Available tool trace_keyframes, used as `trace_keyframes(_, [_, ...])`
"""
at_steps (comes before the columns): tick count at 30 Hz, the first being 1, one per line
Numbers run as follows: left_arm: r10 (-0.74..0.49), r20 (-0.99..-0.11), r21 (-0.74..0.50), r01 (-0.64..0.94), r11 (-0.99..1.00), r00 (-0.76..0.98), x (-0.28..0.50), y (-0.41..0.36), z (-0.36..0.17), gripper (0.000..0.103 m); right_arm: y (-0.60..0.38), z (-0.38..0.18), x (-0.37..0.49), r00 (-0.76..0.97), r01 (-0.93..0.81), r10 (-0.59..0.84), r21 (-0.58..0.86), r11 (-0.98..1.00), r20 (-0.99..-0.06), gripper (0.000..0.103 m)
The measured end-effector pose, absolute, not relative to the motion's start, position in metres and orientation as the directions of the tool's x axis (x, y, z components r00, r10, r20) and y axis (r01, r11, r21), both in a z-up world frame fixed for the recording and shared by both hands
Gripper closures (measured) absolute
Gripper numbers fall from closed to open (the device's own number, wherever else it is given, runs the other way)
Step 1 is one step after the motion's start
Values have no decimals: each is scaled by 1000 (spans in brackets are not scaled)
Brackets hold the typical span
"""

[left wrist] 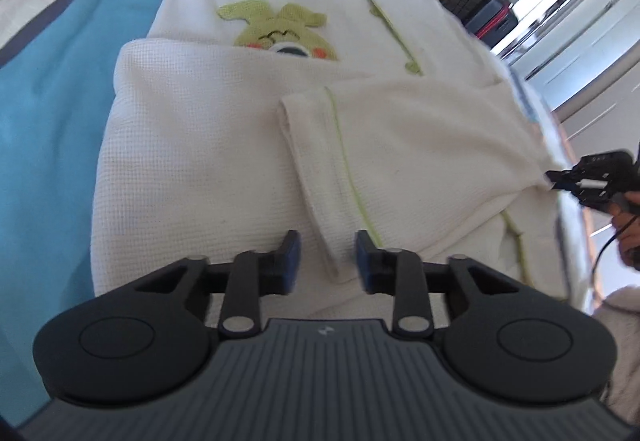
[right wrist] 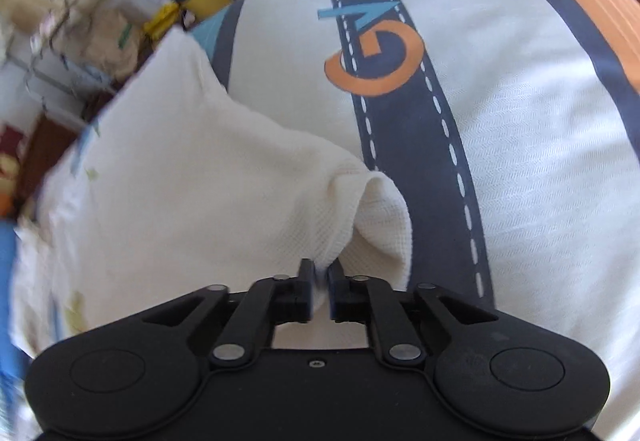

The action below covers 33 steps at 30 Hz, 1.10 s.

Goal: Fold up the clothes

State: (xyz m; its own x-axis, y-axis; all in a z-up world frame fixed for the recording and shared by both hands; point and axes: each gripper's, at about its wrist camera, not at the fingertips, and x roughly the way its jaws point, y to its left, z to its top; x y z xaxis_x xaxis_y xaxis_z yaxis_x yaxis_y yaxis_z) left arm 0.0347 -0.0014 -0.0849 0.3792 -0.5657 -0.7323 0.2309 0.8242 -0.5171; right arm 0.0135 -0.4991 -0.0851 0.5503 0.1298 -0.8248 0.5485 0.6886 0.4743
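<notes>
Folding looks well begun but not finished. The cream garment lies on the bed, over the blue part of its cover, with the near part turned up so that its edge hides the lower half of the green animal patch. A sleeve with a green seam lies laid across the middle. The left tool hangs over the near end of that sleeve, its jaws partly apart with the cloth edge between them but not pinched. The right tool is narrow and pinches a bunched corner of the garment, lifted a little off the road-print cover. By my judgement that corner still has to be brought over and laid flat, and a final fold may remain.
</notes>
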Motion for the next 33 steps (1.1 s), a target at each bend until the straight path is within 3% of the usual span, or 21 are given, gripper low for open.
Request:
trace_keyframes(1, [-588, -715, -544, 228, 808, 379, 36, 1, -84, 47, -499, -83, 12, 571, 542, 129, 491, 682, -810, 59])
trace_keyframes(2, [-614, -695, -573, 227, 788, 375, 37, 2, -85, 45, -499, -82, 11, 586, 536, 124, 498, 682, -801, 46])
trace_keyframes(6, [-660, -666, -619, 236, 749, 348, 41, -10, -99, 36, -493, -100, 26, 550, 553, 127, 474, 685, -825, 42])
trace_keyframes(8, [-643, -669, -588, 263, 765, 373, 41, -24, -99, 38, -491, -108, 37, 566, 550, 111, 474, 687, -817, 40])
trace_keyframes(9, [-629, -674, -566, 277, 777, 388, 41, -29, -96, 55, -492, -106, 40, 605, 533, 91, 487, 692, -791, 40])
trace_keyframes(10, [-616, -679, -544, 289, 788, 400, 40, -34, -93, 94, -493, -103, 42, 653, 504, 73, 504, 701, -754, 49])
trace_keyframes(11, [-606, -683, -532, 290, 795, 409, 40, -35, -90, 98, -493, -99, 43, 687, 484, 45, 502, 717, -725, 76])
trace_keyframes(12, [-605, -673, -542, 273, 795, 425, 39, -31, -86, 99, -492, -96, 43, 698, 482, -5, 465, 743, -716, 91])
trace_keyframes(13, [-608, -661, -557, 256, 790, 440, 38, -26, -83, 99, -490, -92, 42, 699, 488, -63, 411, 770, -712, 96])
trace_keyframes(15, [-636, -623, -616, 216, 757, 455, 35, -9, -74, 99, -486, -82, 31, 719, 498, -135, 369, 785, -682, 96])
trace_keyframes(19, [-691, -588, -713, 133, 688, 420, 36, 13, -77, 99, -491, -67, 12, 749, 497, -122, 431, 754, -651, 96])
trace_keyframes(24, [-536, -761, -534, 116, 837, 367, 38, -10, -103, 98, -502, -102, 23, 616, 588, -64, 404, 701, -785, 93])
trace_keyframes(30, [-495, -777, -476, 150, 866, 389, 34, -11, -93, 95, -518, -97, 2, 641, 637, -68, 480, 604, -765, 90])
trace_keyframes(33, [-507, -773, -494, 139, 858, 382, 34, -6, -94, 95, -517, -90, -6, 618, 671, -126, 438, 597, -776, 89])
